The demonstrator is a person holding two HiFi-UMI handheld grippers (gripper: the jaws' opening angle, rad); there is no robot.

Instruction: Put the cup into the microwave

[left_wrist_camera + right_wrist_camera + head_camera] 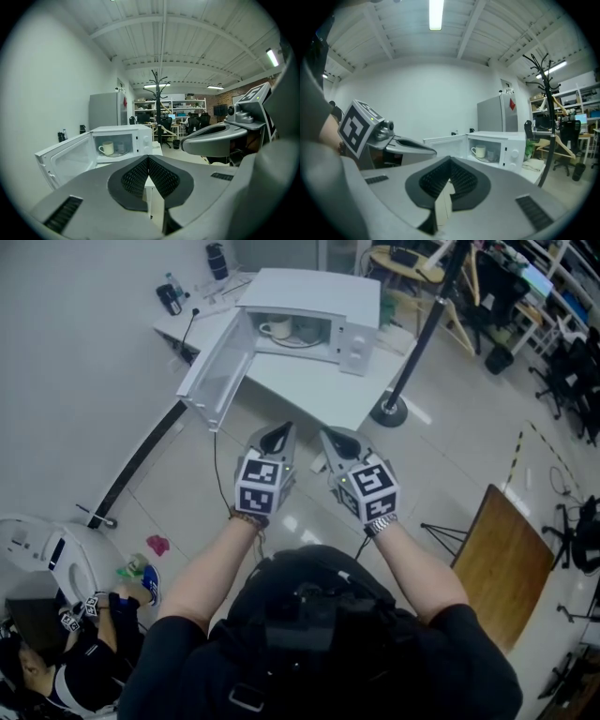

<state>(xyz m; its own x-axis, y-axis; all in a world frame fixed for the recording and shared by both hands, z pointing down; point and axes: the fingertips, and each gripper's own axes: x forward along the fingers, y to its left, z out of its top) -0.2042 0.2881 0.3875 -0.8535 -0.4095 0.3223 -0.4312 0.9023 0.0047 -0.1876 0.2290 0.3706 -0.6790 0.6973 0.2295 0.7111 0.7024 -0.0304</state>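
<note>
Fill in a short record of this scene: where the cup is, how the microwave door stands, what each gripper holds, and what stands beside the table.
cup: white, with a handle, inside the microwave
microwave door: swung wide open
microwave's place: on a white table
left gripper: jaws together, nothing between them, apart from the table
right gripper: jaws together, nothing between them, beside the left gripper
beside the table: black coat stand
task state: cup in, door not yet shut
</note>
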